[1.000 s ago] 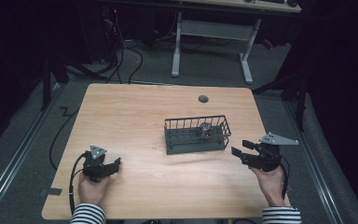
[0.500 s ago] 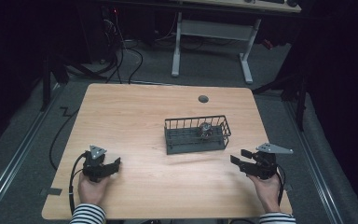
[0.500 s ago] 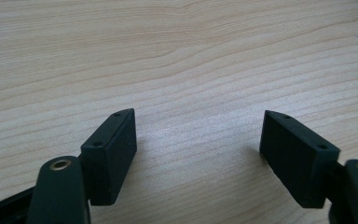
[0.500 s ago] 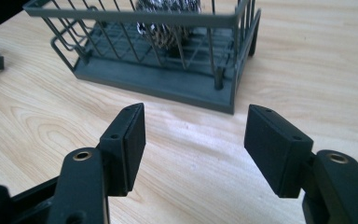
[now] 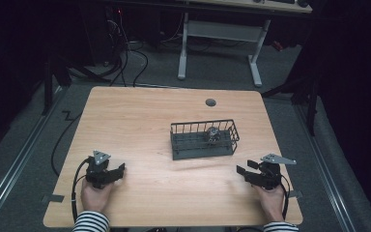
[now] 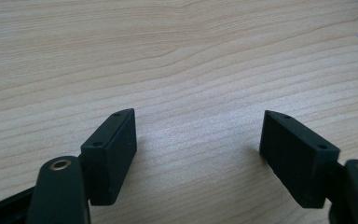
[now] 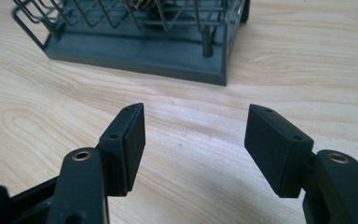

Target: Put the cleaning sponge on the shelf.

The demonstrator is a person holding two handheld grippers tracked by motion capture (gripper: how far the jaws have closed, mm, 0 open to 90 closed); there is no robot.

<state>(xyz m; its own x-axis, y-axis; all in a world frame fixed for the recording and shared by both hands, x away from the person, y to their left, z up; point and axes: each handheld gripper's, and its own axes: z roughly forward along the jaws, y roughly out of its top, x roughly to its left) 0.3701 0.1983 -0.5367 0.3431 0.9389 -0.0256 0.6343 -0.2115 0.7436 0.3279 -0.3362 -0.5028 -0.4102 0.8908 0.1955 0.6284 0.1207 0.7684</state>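
wire basket [image 7: 135,35] — ahead of right gripper [image 7: 196,135] | fingers [image 7: 128,140] apart, empty

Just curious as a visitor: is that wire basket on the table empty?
No, the wire basket holds a small metallic object near its right end.

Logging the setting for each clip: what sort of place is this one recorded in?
Probably a lab or workshop set up for recording, not a home. A bare wooden table stands on grey carpet, loose cables trail across the floor behind it, and a white-legged desk stands beyond, in dim surroundings.
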